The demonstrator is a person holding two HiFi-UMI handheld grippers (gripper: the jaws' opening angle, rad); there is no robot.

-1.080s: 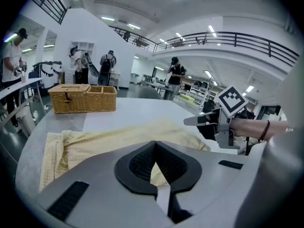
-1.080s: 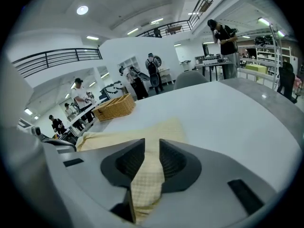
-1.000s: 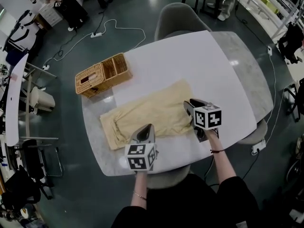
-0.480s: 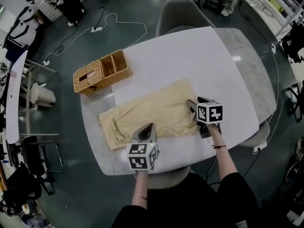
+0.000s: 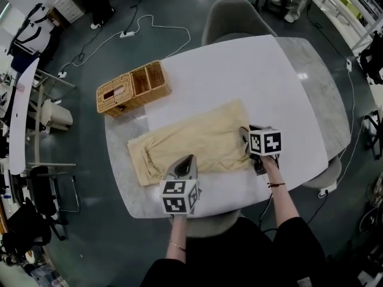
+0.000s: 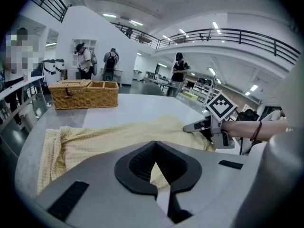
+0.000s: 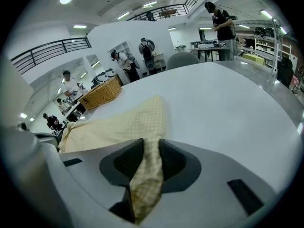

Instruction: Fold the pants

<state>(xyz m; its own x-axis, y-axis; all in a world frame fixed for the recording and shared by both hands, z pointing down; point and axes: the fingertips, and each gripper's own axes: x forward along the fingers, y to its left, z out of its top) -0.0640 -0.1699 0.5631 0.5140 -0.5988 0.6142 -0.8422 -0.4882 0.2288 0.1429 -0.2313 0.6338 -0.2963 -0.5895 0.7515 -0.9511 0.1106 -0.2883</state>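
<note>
White table (image 5: 239,70) fills the middle of an open hall with a dark floor. A wicker basket (image 5: 131,88) sits at the table's far left corner and a grey chair (image 5: 233,17) is tucked in on the far side. The pants (image 5: 191,142) are pale yellow and lie stretched out from left to right across the near half of the table. The left end is rumpled and the right end is flatter.

The left tool (image 5: 187,159) rests on the near edge of the cloth. Its jaws are drawn together at the tips, and yellow fabric shows in the gap behind them, so it looks to be nipping that edge. The right tool (image 5: 244,133) is at the right end of the pants. Its jaws have just been closing, and a strip of the cloth is now pinched between them.

As I judge it, the work is at an early stage. Both grips look taken, but no crosswise fold shows yet, and the cloth lies at full length. What remains is lifting the held parts, carrying them over onto the rest, and flattening the result.
</note>
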